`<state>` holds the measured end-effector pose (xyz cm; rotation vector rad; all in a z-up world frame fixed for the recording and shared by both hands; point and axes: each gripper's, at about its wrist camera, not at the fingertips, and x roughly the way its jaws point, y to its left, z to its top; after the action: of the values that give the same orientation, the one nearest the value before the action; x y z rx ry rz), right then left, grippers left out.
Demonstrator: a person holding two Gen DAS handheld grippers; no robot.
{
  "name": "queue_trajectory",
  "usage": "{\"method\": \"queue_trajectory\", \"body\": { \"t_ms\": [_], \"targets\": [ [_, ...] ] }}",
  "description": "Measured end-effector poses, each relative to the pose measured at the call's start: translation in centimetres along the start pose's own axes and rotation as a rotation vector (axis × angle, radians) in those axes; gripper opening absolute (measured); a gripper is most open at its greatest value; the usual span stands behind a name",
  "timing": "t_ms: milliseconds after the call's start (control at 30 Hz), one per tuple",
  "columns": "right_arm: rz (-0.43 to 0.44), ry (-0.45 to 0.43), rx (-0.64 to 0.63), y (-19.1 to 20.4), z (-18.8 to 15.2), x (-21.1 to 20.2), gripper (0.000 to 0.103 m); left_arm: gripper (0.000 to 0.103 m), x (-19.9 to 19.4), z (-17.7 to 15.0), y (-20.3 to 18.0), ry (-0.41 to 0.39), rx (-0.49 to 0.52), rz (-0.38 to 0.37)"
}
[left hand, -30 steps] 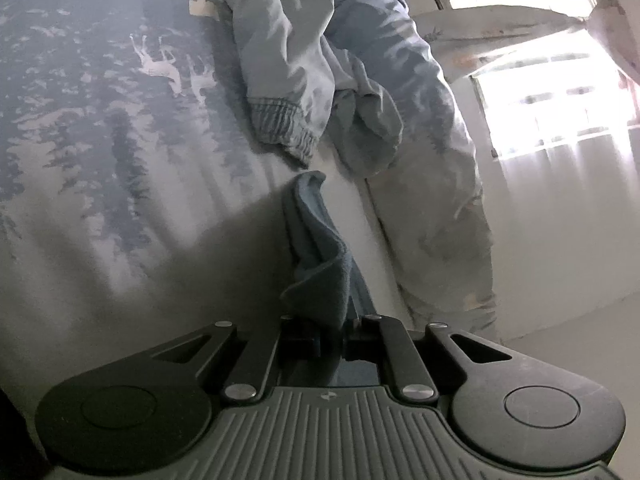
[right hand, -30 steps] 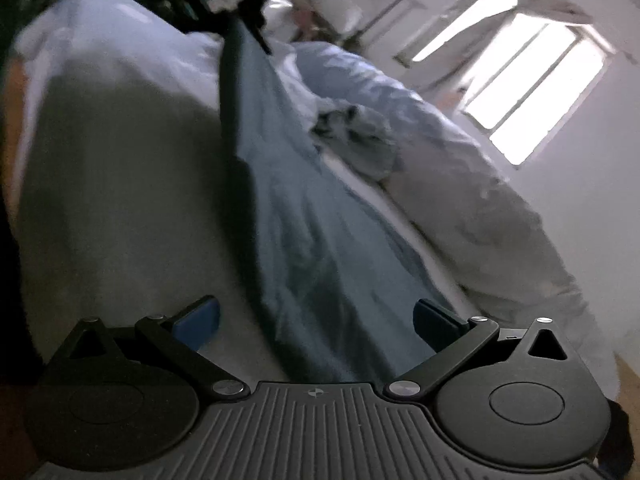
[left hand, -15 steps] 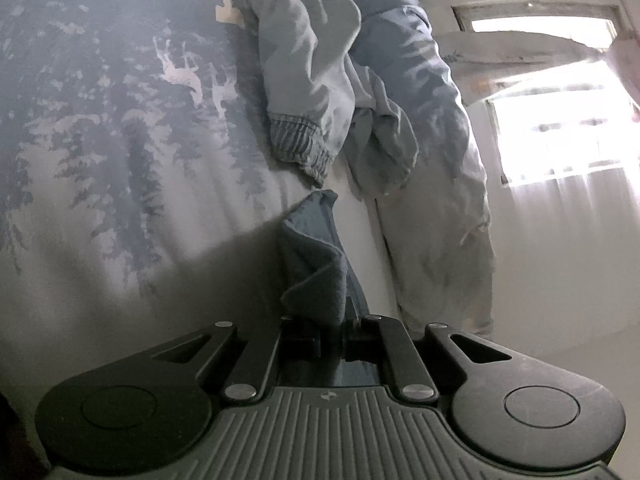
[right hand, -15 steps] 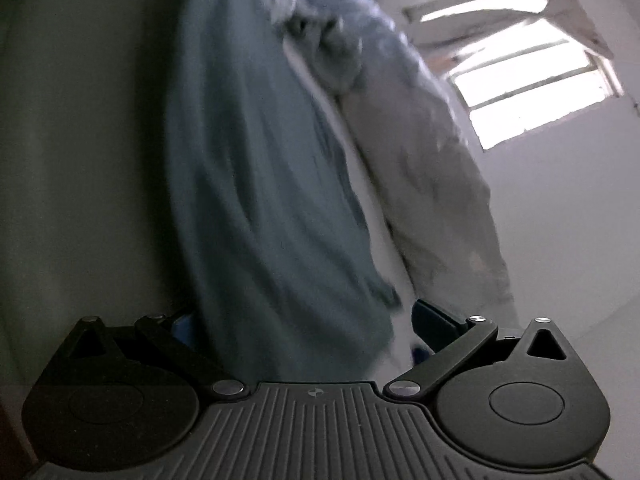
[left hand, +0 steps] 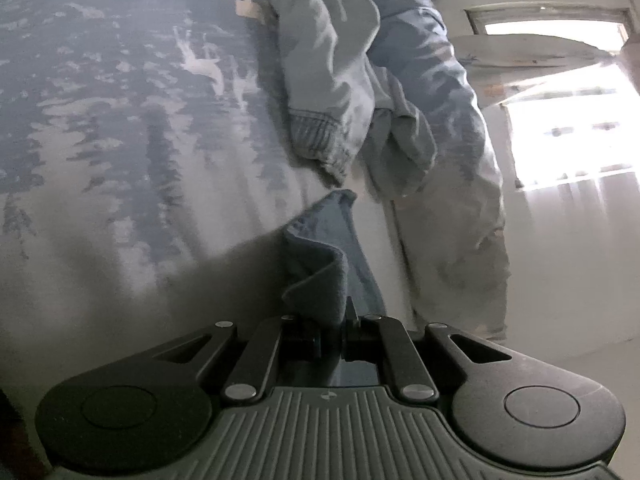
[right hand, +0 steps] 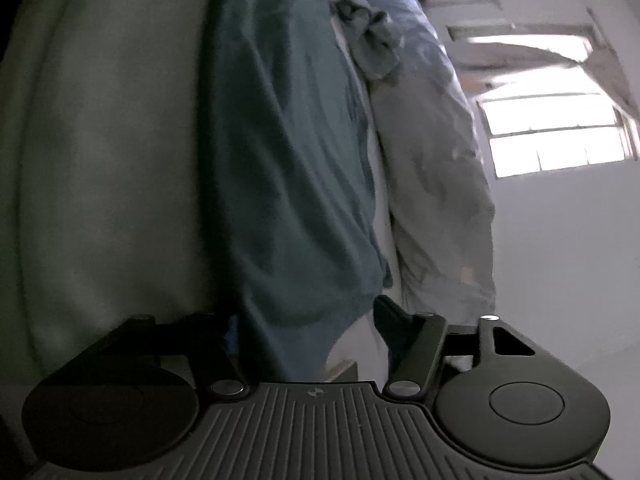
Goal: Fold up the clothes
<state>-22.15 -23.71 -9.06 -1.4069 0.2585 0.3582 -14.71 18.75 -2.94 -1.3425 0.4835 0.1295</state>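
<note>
A dark blue garment (left hand: 320, 256) lies on the bed, and my left gripper (left hand: 332, 330) is shut on a bunched edge of it. In the right wrist view the same blue garment (right hand: 288, 152) stretches long and flat away from me. My right gripper (right hand: 308, 324) is open, its jaws wide apart on either side of the garment's near end. The right fingertip (right hand: 386, 312) shows; the left one is mostly hidden behind the cloth.
A crumpled light grey sweatshirt (left hand: 332, 80) with a ribbed cuff lies further up the bed. The bedspread (left hand: 120, 128) has a forest and deer print. A rolled duvet (left hand: 452, 160) runs along the bed's right edge. A bright window (left hand: 572, 120) is on the right.
My left gripper has held the garment's edge throughout and drifted slightly. My right gripper swung down and closer to the garment's near end, still open.
</note>
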Motion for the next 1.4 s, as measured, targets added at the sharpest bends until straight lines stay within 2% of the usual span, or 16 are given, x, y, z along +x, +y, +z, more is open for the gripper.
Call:
{"method": "queue_trajectory", "body": {
  "t_ms": [33, 133, 200, 333, 500, 633, 833, 1000, 1100, 1233, 1300, 1400],
  "targets": [
    [-0.002, -0.007, -0.014, 0.2, 0.1, 0.1, 0.058, 0.011, 0.0, 0.0, 0.1, 0.000, -0.001, 0.003],
    [0.030, 0.020, 0.002, 0.0, 0.4, 0.2, 0.037, 0.011, -0.1, 0.0, 0.2, -0.001, -0.003, 0.012],
    [0.065, 0.050, 0.042, -0.8, 0.6, 0.4, 0.007, 0.011, -0.2, 0.0, 0.3, -0.002, -0.004, 0.015],
    [0.093, 0.055, 0.107, -2.9, 1.1, -0.7, 0.005, 0.010, -0.6, -0.1, -1.1, -0.008, 0.001, -0.023],
    [0.064, 0.029, 0.201, -8.8, 2.1, -2.4, 0.005, 0.010, -1.6, -0.4, -3.1, -0.019, -0.006, -0.074],
    [-0.013, -0.017, 0.223, -13.5, 2.7, -5.2, 0.005, 0.009, -3.2, -0.5, -5.7, -0.043, 0.001, -0.165],
    [-0.137, -0.069, 0.275, -20.0, 2.7, -10.0, 0.005, 0.009, -7.5, -0.5, -10.4, -0.132, 0.014, -0.313],
    [-0.204, -0.101, 0.337, -24.9, 2.0, -13.6, 0.005, 0.009, -11.7, -0.5, -14.0, -0.197, 0.014, -0.416],
    [-0.223, -0.120, 0.368, -27.0, 1.7, -16.1, 0.005, 0.009, -13.2, -0.6, -15.5, -0.203, 0.009, -0.453],
    [-0.199, -0.141, 0.428, -28.7, 1.3, -17.6, 0.005, 0.009, -13.0, -0.3, -16.3, -0.210, 0.034, -0.411],
    [-0.173, -0.138, 0.432, -28.5, 1.1, -17.0, 0.005, 0.009, -11.7, 0.1, -15.7, -0.205, 0.032, -0.360],
    [-0.100, -0.116, 0.437, -27.3, 1.1, -13.8, 0.005, 0.009, -8.9, 0.8, -13.9, -0.197, 0.007, -0.266]
  ]
}}
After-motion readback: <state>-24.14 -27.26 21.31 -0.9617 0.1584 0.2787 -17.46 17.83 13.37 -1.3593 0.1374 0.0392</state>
